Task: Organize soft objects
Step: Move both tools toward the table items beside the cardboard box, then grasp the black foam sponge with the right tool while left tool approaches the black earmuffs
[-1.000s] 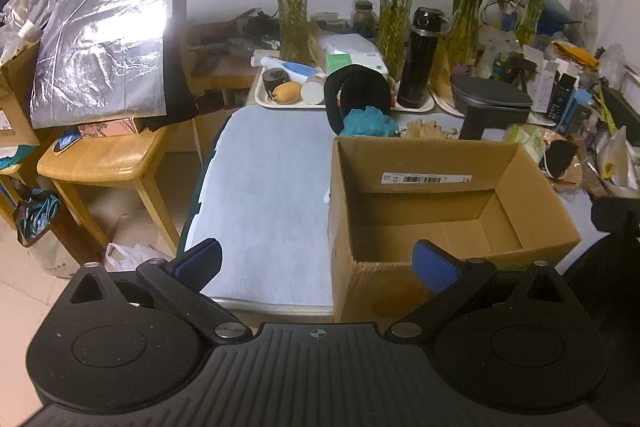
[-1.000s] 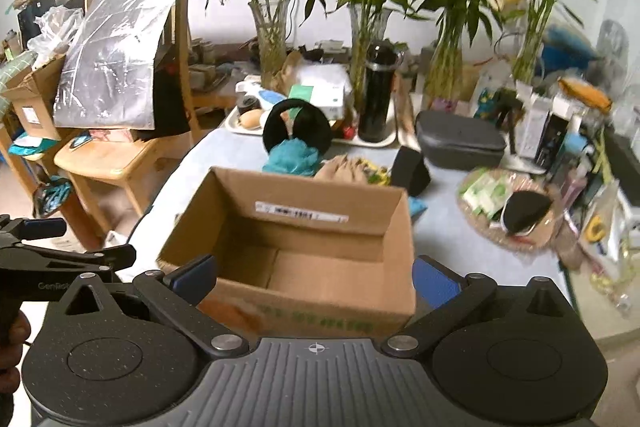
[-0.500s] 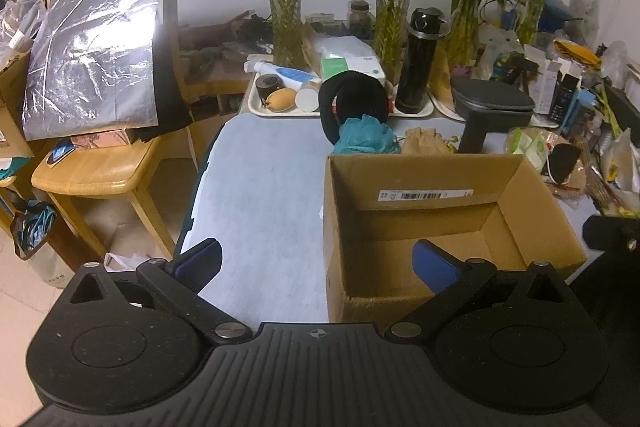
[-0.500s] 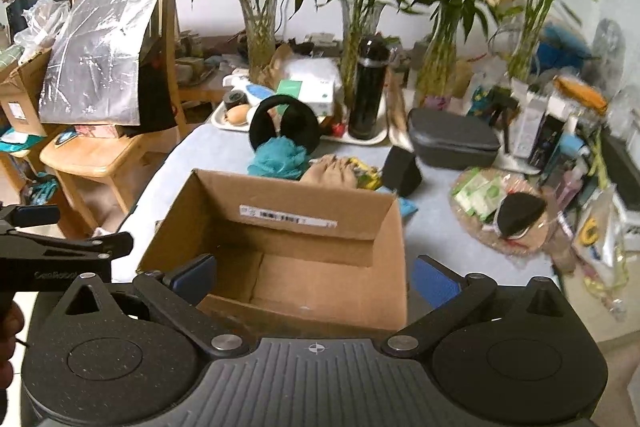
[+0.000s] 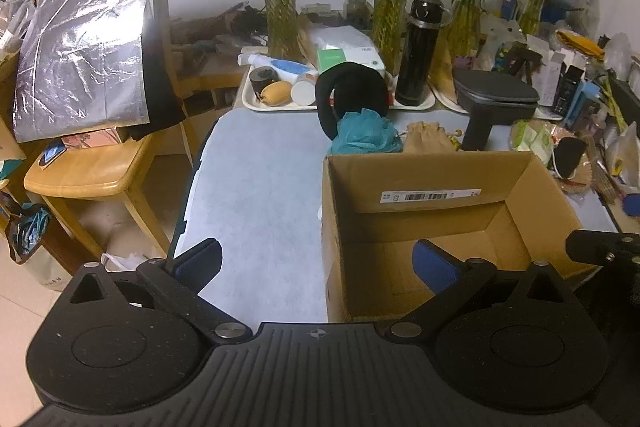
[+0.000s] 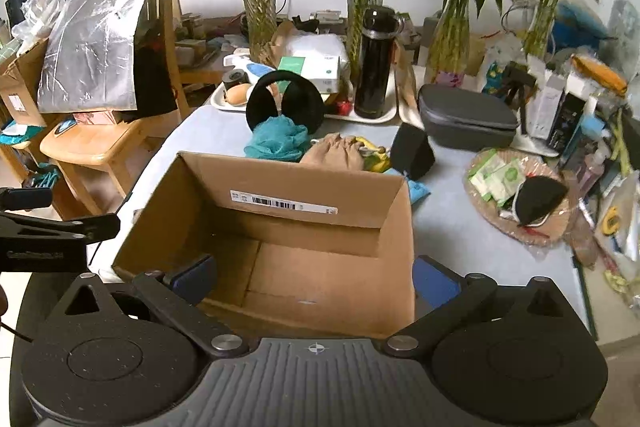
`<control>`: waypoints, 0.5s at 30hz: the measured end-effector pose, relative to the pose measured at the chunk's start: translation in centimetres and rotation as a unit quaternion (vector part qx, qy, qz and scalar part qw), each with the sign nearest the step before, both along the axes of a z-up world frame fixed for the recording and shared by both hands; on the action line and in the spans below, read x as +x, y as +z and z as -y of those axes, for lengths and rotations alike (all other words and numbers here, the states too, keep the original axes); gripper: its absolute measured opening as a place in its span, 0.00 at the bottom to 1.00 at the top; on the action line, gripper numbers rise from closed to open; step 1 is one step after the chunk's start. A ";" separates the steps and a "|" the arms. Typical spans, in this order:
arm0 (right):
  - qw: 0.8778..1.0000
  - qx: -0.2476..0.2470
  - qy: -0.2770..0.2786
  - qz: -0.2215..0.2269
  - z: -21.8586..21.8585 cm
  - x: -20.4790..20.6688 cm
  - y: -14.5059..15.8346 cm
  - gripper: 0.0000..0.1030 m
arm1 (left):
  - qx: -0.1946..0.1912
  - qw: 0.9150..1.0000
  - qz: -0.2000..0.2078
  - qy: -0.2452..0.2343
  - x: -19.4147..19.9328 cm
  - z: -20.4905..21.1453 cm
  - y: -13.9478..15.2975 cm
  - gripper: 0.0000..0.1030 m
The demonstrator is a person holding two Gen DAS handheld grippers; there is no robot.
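Bamboo stalks in glass vases (image 6: 260,7) stand along the back of a crowded counter (image 5: 256,195) covered with a pale blue sheet. On it sits an open cardboard box (image 6: 280,239), and nothing is inside it. Just behind the box lie the soft things: a teal mesh sponge (image 6: 276,141) touching black earmuffs (image 6: 284,99), and beside them a tan cloth pouch (image 6: 334,157). A black flask (image 5: 418,67) stands on a white tray (image 5: 276,105) farther back. The left gripper (image 5: 318,261) hovers over the box's left wall with its fingers (image 5: 200,261) spread wide and holding nothing. The right gripper (image 6: 314,281) hangs above the near side of the box, fingers (image 6: 196,277) also wide apart and empty.
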State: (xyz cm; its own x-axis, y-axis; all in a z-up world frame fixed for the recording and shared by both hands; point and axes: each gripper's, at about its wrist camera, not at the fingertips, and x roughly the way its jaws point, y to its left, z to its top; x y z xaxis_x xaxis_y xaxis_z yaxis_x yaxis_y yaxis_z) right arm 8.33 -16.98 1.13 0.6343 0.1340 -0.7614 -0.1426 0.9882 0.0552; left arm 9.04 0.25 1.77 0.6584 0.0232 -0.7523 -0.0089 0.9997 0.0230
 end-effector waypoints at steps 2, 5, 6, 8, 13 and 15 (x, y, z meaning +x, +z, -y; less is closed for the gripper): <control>0.999 0.038 0.006 -0.011 0.9 0.8 -0.7 1.00 | 0.000 1.000 -0.001 -0.003 0.3 0.0 -0.1 1.00; 0.994 0.101 0.007 -0.039 2.3 2.2 -1.3 1.00 | -0.001 1.000 -0.002 -0.005 0.8 0.0 -0.2 1.00; 0.993 0.113 0.007 -0.043 2.5 2.6 -1.4 1.00 | -0.002 1.000 -0.003 -0.005 1.0 0.0 -0.2 1.00; 0.990 0.133 0.011 -0.045 3.1 3.3 -1.3 1.00 | -0.002 1.000 -0.002 -0.005 1.3 -0.1 -0.2 1.00; 0.978 0.198 0.029 -0.052 4.2 4.4 -1.0 1.00 | -0.003 1.000 0.001 -0.006 2.2 -0.2 -0.2 1.00; 0.971 0.231 0.040 -0.053 4.6 4.8 -0.9 1.00 | -0.004 1.000 0.002 -0.005 2.5 -0.2 -0.2 1.00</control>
